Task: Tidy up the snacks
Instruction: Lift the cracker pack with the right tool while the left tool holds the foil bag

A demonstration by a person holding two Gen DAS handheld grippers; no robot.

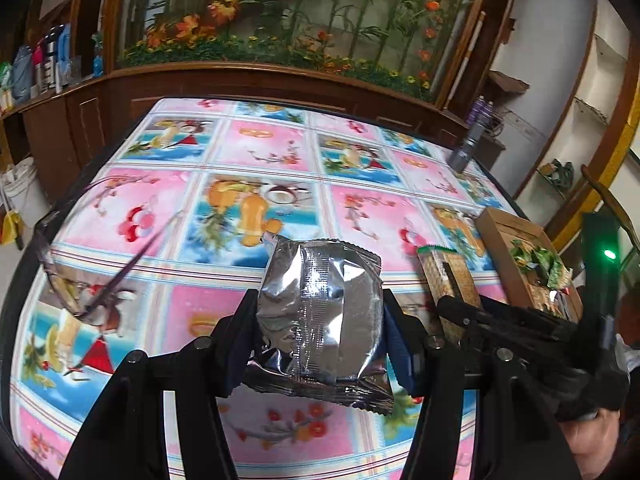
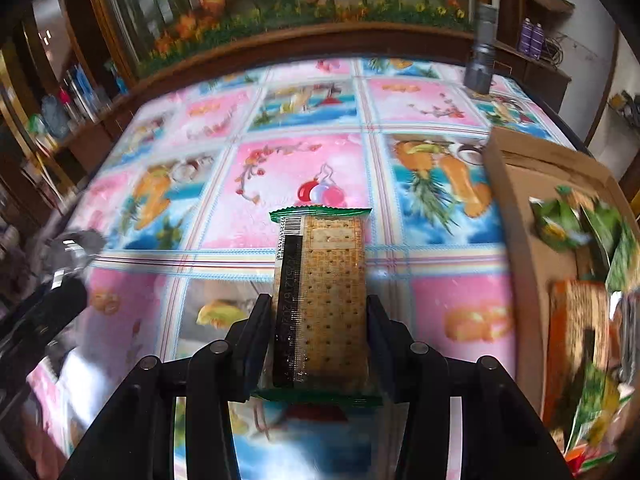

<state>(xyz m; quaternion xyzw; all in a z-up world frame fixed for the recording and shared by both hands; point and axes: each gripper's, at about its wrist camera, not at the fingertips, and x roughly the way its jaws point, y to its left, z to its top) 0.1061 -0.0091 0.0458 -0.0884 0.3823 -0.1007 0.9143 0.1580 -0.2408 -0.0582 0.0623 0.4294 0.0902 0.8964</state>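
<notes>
Right fingers [image 2: 320,332] grip a cracker packet [image 2: 320,300] lengthwise pointing away; left fingers [image 1: 320,320] grip a silver pouch [image 1: 320,316].

Bright daylight, glare on the silver packet [image 1: 320,312], fisheye-curved dark corners, and motion blur across the right-wrist view.

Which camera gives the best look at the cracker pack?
The right wrist view: the cracker pack sits centred between the right gripper fingers, print visible. The left wrist view shows it small, partly hidden.
</notes>
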